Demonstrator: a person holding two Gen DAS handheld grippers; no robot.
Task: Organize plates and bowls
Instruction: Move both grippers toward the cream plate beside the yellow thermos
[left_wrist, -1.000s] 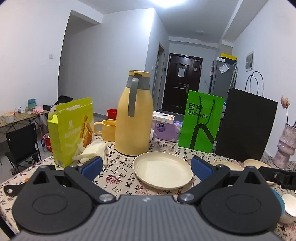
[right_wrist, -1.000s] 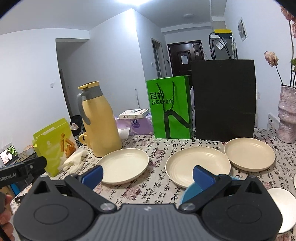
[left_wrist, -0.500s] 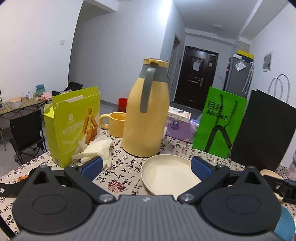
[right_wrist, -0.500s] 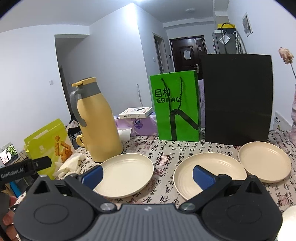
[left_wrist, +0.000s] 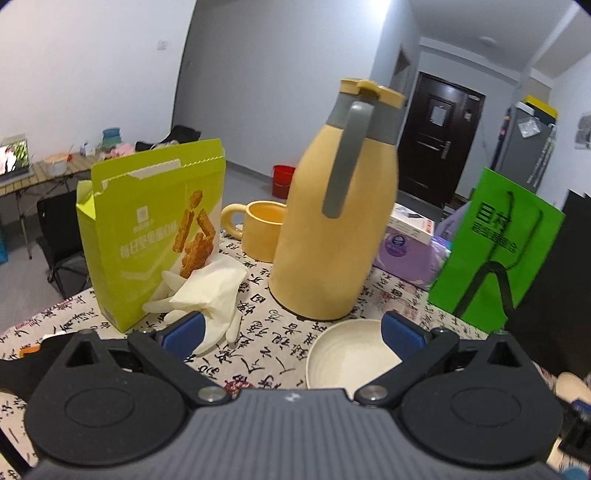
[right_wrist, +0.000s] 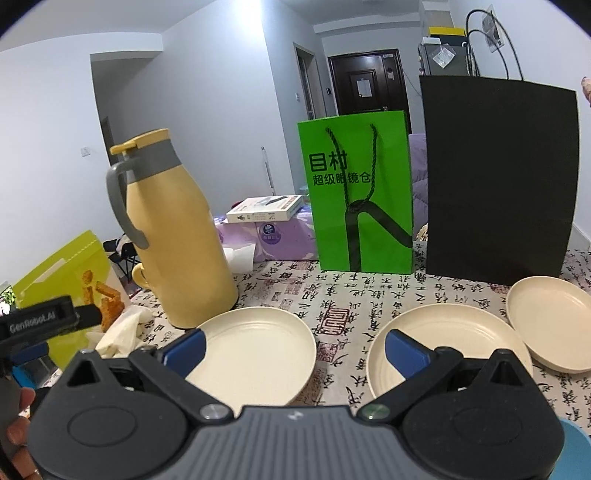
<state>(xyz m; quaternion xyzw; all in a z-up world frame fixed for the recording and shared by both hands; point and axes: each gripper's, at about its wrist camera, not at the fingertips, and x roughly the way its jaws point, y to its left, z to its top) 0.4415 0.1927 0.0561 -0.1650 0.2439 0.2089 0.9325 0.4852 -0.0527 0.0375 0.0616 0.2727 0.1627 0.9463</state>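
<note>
My left gripper (left_wrist: 291, 332) hangs low over the table with its blue pads spread wide and nothing between them. Just past its right pad lies the left cream plate (left_wrist: 351, 360), and directly behind that plate stands the yellow thermos jug (left_wrist: 334, 229), which I take as my landmark. To the left of the jug a white glove (left_wrist: 207, 291) lies crumpled against the open green snack box (left_wrist: 147, 236), and a yellow mug (left_wrist: 260, 230) sits behind the jug's left side. Right of the jug stand a purple tissue pack (left_wrist: 406, 258) and a green paper bag (left_wrist: 495, 243).

My right gripper (right_wrist: 293, 350) is also spread wide and empty. Its left pad hovers over the near edge of the plate in front of the jug (right_wrist: 255, 354), and its right pad over the middle cream plate (right_wrist: 450, 347), further right of the jug. A third cream plate (right_wrist: 550, 317) lies beyond that, its rim touching or overlapping the middle one, in front of the black paper bag (right_wrist: 495, 177). A blue dish edge (right_wrist: 576, 450) shows at the lower right corner. The printed tablecloth (right_wrist: 354, 291) covers the table.
</note>
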